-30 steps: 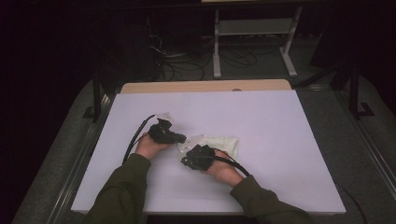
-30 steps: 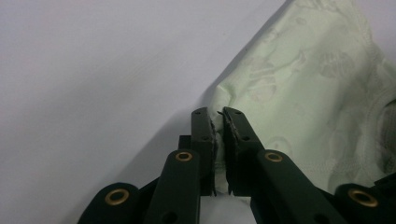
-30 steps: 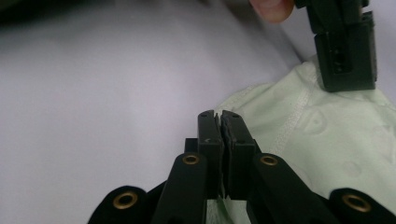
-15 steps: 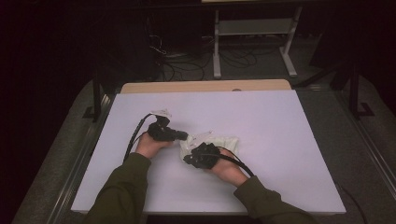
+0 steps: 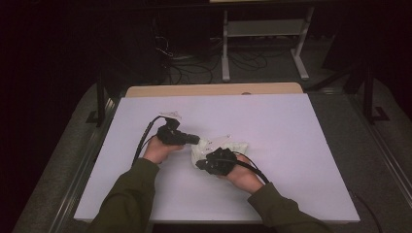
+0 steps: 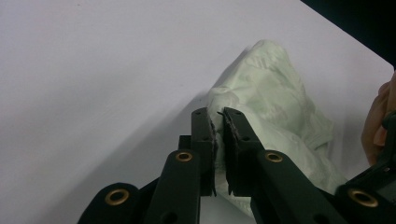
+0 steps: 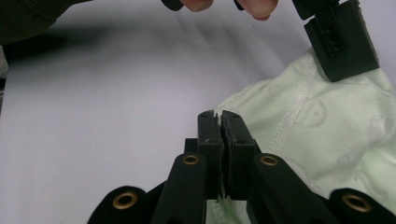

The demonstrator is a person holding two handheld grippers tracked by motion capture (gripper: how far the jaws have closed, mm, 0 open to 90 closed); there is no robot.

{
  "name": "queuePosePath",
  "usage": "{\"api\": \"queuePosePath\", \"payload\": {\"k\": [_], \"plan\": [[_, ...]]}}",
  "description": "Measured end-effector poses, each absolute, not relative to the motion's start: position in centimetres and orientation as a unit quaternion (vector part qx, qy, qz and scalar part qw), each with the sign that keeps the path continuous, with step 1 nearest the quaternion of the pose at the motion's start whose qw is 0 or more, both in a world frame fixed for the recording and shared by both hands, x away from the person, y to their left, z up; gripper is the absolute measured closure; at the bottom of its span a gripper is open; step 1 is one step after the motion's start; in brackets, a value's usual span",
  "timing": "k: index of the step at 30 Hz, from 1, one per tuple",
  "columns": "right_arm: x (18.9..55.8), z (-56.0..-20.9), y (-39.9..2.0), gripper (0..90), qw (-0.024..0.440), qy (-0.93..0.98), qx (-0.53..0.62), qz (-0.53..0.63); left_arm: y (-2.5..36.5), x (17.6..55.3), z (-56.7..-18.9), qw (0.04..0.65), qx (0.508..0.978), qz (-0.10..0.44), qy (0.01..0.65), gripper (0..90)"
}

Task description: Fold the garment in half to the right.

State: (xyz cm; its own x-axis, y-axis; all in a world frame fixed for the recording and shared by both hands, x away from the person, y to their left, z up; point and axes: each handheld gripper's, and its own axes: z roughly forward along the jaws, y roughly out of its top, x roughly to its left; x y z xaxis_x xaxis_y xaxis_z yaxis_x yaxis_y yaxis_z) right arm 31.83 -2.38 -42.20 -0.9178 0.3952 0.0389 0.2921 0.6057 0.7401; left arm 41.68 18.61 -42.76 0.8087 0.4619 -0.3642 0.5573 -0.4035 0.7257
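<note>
Pale-green cloth (image 5: 221, 148) pinched by both: my left gripper (image 5: 194, 139) at its 9 o'clock, right gripper (image 5: 203, 165) nudged toward 7 since a second ago; a fold looks imminent.

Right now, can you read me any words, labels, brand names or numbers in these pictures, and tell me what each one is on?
None can be read.
Pale green cloth: only a faint printed pattern and stitching, no lettering.
Left gripper and right gripper: plain black jaws, no markings.
White table: blank.

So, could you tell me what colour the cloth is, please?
Pale green cloth, clearest in the right gripper view.
</note>
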Motion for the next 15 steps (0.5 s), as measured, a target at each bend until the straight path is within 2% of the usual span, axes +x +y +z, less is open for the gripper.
{"api": "queuePosePath", "payload": {"k": [15], "plan": [[31.4, -41.6, -4.3, 86.3, 0.074, 0.888, 0.205, 0.406, 17.1, 41.9, -42.3, 0.451, 0.84, -0.057, 0.296, 83.4]]}}
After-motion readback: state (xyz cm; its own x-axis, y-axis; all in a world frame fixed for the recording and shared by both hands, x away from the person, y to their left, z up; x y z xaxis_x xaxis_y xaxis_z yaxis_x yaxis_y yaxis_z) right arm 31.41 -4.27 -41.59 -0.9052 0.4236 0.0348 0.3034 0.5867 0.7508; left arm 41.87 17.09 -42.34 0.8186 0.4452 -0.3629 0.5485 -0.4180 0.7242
